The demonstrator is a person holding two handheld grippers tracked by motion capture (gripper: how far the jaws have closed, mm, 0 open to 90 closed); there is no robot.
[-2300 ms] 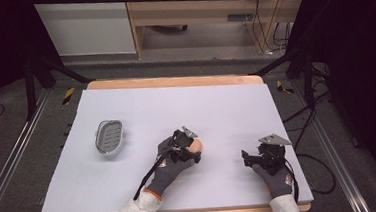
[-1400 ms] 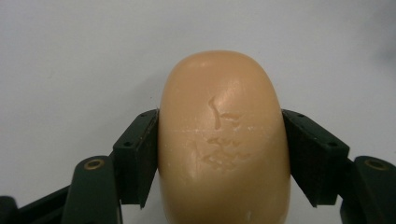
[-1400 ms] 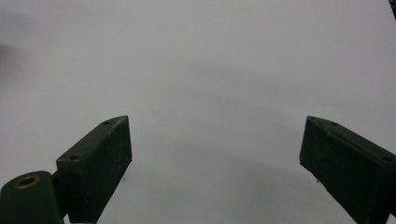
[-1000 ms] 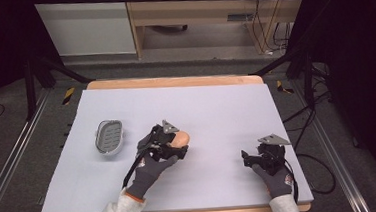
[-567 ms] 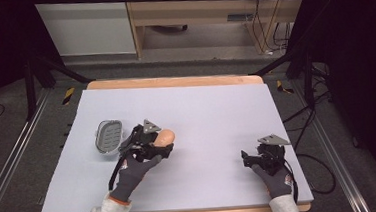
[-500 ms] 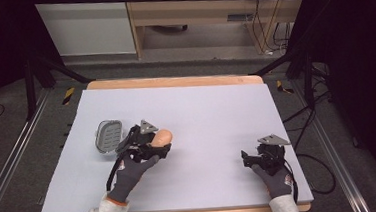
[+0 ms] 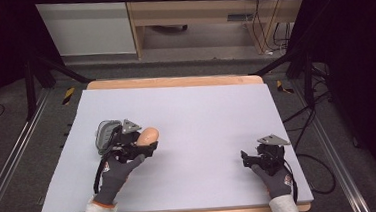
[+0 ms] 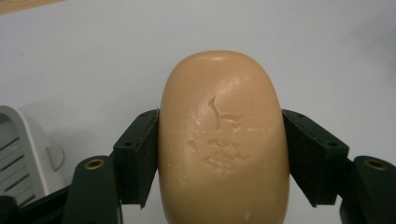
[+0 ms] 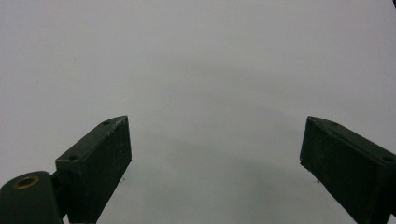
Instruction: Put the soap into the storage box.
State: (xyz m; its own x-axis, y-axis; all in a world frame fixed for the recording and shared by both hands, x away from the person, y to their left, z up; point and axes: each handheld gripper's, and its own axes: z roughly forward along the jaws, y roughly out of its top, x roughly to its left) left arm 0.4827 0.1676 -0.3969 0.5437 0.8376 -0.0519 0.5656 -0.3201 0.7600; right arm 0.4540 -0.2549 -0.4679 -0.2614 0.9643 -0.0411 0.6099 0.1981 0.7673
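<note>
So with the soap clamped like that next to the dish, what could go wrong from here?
1. The bar of soap is smooth and rounded, and the left gripper holds it only by its two sides, so it could slip or twist out.
2. The soap dish sits right beside that gripper, partly hidden behind it in the high view; the gripper may knock or push it during placement.
3. The right gripper is open over bare table, so nothing steadies the dish.

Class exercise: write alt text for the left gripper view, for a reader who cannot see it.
A smooth, oval, tan bar of soap with a faint stamped mark is clamped between the two black jaws of the left gripper, above a pale grey table surface. The corner of a light grey slotted plastic soap dish shows at the left edge.
</note>
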